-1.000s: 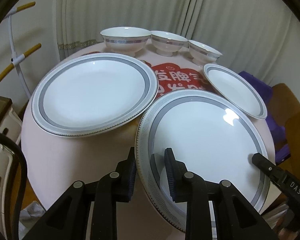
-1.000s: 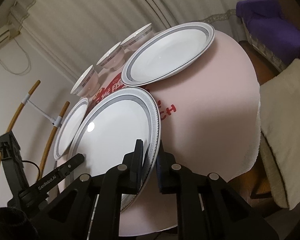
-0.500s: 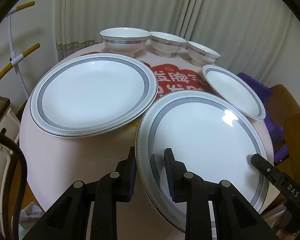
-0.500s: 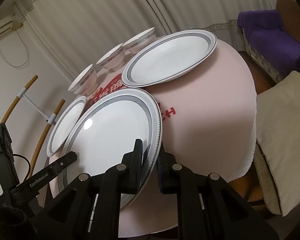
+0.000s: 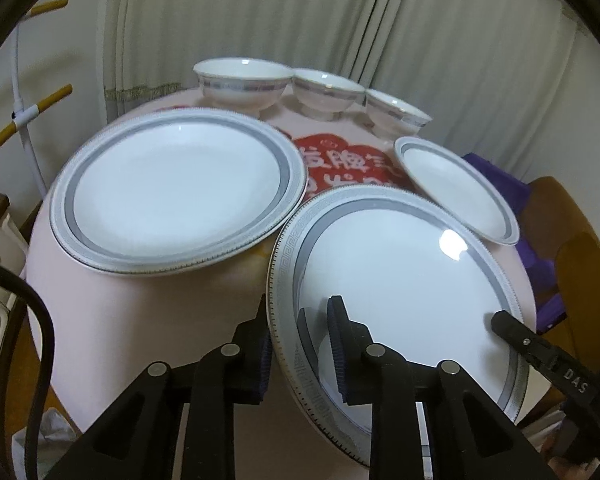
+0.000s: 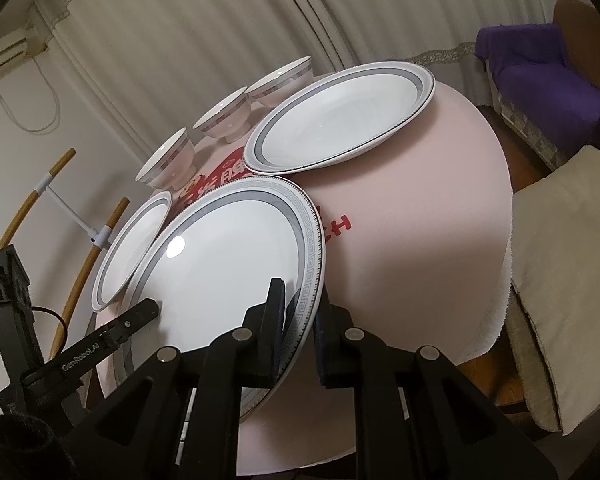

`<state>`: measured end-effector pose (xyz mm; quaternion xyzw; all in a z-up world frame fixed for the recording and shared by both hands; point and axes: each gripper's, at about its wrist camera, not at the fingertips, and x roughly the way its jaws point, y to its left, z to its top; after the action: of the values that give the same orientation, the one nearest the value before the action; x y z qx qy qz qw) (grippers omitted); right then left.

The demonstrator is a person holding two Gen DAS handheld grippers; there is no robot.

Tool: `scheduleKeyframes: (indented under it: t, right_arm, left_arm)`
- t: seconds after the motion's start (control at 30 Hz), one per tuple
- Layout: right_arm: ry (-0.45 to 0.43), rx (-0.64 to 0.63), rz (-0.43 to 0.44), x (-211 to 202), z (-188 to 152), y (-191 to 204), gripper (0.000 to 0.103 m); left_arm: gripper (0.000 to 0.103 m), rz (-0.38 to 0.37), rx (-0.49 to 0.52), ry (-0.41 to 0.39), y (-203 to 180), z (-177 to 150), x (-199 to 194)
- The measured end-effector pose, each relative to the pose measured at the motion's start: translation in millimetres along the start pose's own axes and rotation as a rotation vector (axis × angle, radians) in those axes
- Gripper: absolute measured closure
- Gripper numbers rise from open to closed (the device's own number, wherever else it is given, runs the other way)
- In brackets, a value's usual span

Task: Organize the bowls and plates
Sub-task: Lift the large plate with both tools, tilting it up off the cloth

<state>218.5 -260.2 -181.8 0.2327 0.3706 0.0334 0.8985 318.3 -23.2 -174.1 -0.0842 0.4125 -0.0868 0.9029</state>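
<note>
A large white plate with a grey key-pattern rim [image 5: 400, 280] [image 6: 220, 264] lies at the near side of the round pink table [image 5: 112, 320], its near part past the table edge. My left gripper [image 5: 300, 332] is shut on its near-left rim, one pad under and one on top. On the opposite rim my right gripper [image 6: 300, 312] is shut the same way. A second large plate [image 5: 176, 192] [image 6: 340, 120] lies beside it. A small plate [image 5: 456, 188] [image 6: 136, 248] sits close by. Three bowls [image 5: 242, 84] [image 5: 326, 92] [image 5: 398, 118] stand in a row at the back.
Red print [image 5: 340, 164] marks the table's middle. Curtains [image 5: 340, 20] hang behind. A rack with yellow bars [image 5: 24, 116] stands on one side, a purple sofa [image 6: 548, 68] and a beige cushion [image 6: 572, 272] on the other. A wooden chair [image 5: 572, 240] is near the small plate.
</note>
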Motion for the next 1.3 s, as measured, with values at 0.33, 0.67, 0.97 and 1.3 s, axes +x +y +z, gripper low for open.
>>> scheduleKeyframes:
  t: [0.33,0.67,0.97,1.3]
  right_arm:
    - [-0.007,-0.022,-0.02,1,0,2,0.087]
    - [-0.004,-0.039,-0.003,-1,0,5,0.087]
    - [-0.022,-0.055,0.002,-13,3,8,0.087]
    - [-0.053,-0.094,0.018,-23,9,29,0.087]
  left_arm:
    - [0.087,-0.007,-0.005,-0.013,1,0,-12]
    - [0.087,-0.011,-0.016,-0.035,4,1,-29]
    - [0.087,-0.016,0.002,-0.066,-1,1,-46]
    - [0.087,-0.01,-0.008,-0.111,8,5,-66]
